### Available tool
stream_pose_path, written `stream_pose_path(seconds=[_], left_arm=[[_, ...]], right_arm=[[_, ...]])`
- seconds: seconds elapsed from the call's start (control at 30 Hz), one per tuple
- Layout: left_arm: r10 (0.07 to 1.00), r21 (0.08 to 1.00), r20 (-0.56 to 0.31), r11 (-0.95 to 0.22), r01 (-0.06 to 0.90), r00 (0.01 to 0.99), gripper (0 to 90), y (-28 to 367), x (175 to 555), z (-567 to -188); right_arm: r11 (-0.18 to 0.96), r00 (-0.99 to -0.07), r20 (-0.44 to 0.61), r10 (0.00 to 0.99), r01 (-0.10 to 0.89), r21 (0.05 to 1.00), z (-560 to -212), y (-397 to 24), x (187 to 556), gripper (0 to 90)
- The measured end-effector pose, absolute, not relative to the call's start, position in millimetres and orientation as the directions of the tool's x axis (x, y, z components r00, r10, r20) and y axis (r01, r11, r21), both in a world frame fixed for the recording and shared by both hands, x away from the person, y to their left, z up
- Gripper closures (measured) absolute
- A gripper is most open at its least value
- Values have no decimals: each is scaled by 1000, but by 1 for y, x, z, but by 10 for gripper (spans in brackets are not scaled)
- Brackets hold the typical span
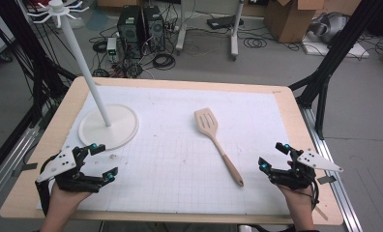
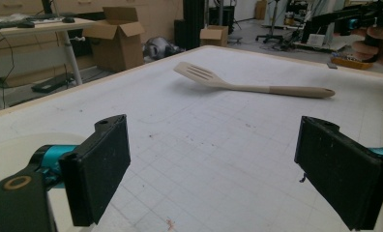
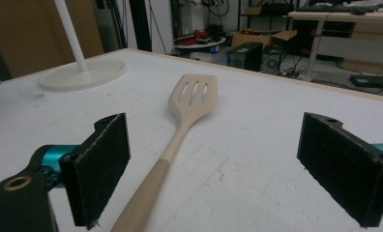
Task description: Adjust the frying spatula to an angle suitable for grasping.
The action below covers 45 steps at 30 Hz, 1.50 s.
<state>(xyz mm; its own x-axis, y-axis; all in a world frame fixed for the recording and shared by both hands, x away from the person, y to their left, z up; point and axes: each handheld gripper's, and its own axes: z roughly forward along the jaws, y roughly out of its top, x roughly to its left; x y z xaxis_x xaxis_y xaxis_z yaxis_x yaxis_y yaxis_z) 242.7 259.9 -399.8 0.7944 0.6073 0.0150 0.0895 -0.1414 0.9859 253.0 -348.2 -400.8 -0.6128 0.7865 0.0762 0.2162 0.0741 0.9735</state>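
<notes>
A beige slotted spatula (image 1: pixel 217 144) lies flat on the white gridded mat (image 1: pixel 180 159), blade toward the far side, handle end pointing near right. It also lies ahead of the left gripper as the spatula (image 2: pixel 247 85), and between the right gripper's jaws, farther off, as the spatula (image 3: pixel 180 125). My left gripper (image 1: pixel 102 162) rests at the near left, open and empty, beside the stand's round base. My right gripper (image 1: pixel 272 155) sits at the near right, just right of the handle end, open with nothing between its pads.
A white stand with a round base (image 1: pixel 108 126) and a tilted pole topped by hooks (image 1: pixel 59 10) occupies the far left of the mat. Beyond the wooden table edge (image 1: pixel 180 83) lie computers, cables and boxes on the floor.
</notes>
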Motion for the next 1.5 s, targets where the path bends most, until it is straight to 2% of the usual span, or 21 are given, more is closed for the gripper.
stream_pose_path(seconds=[0.8,1.3,1.5], left_arm=[[614,987,16,-137,86,789,130,264,240,-399],[622,988,16,-130,83,782,130,268,238,-398],[621,988,12,-128,86,784,130,268,238,-398]], right_arm=[[29,-600,110,792,217,976,-397,-351,252,106],[54,-598,111,794,251,966,-395,-333,258,107],[55,-571,127,811,290,955,-394,-318,265,108]])
